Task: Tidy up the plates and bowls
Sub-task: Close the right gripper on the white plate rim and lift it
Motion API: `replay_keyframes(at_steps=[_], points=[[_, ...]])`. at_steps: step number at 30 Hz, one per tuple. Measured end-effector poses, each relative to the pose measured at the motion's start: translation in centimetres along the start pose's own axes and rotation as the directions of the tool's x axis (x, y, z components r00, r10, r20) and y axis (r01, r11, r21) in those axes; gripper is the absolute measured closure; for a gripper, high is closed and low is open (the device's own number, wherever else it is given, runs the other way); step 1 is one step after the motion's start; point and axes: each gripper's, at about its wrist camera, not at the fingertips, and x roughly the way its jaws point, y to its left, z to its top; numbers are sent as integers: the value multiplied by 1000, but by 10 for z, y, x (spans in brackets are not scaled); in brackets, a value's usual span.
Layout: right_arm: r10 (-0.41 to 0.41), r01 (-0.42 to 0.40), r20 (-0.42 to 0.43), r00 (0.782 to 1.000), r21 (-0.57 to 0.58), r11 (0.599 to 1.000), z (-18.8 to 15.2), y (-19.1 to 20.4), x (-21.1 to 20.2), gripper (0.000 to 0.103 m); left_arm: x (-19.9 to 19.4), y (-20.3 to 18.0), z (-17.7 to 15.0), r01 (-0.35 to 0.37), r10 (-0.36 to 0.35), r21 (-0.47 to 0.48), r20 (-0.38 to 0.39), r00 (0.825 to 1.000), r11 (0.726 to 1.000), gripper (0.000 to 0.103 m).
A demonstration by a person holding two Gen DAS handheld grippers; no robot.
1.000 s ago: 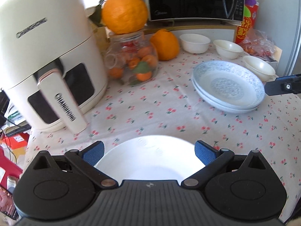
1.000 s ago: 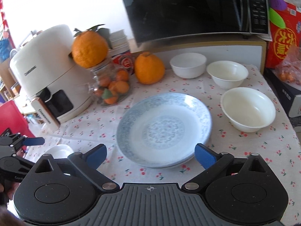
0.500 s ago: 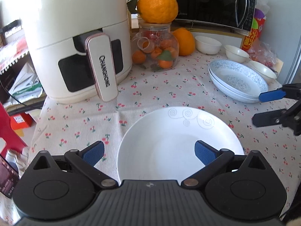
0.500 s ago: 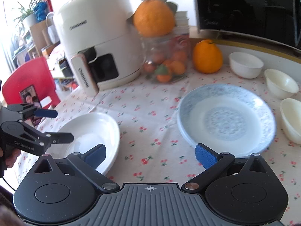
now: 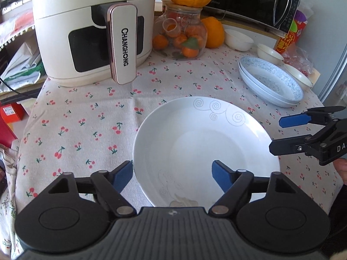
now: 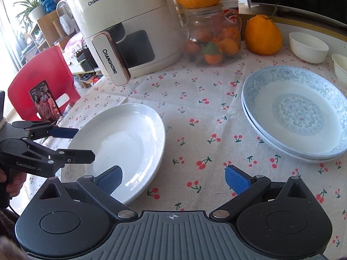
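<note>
A white plate (image 5: 206, 151) with faint swirls lies on the cherry-print tablecloth (image 5: 91, 117). My left gripper (image 5: 172, 175) hovers at its near-left rim. Its jaws are closing, with the rim between them, and the pads do not press on it. My right gripper (image 6: 173, 178) is open just right of the white plate (image 6: 121, 149), its left finger over the near rim. Each gripper shows in the other's view: the right gripper (image 5: 275, 134) and the left gripper (image 6: 85, 144). Two stacked blue-patterned plates (image 6: 297, 112) sit at the right, with three white bowls (image 5: 238, 40) behind them.
A white air fryer (image 5: 93, 28) stands at the back left. Beside it are a glass jar of tangerines (image 5: 182, 36) topped by a large orange, another orange (image 6: 263, 35) and a microwave (image 5: 256, 0). A red chair (image 6: 41, 80) stands past the table's left edge.
Both grippers have come down toward the white plate, which now fills more of each view. The left jaws have narrowed. The right gripper now sits by the plate's right side.
</note>
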Motion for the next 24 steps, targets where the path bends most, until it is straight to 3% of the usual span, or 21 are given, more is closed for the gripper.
replay_keyframes(at_steps=[4, 11, 24], points=[[-4, 3, -38, 999, -12, 1000, -4, 4, 6, 1, 3, 0, -2, 9, -9, -10, -25, 1000, 1000, 34], [16, -21, -44, 999, -124, 992, -14, 27, 7, 4, 1, 5, -2, 5, -6, -35, -26, 1000, 999, 51], [-20, 14, -48, 999, -122, 992, -13, 26, 7, 24, 11, -24, 3, 49, -48, 30, -37, 998, 998, 61]])
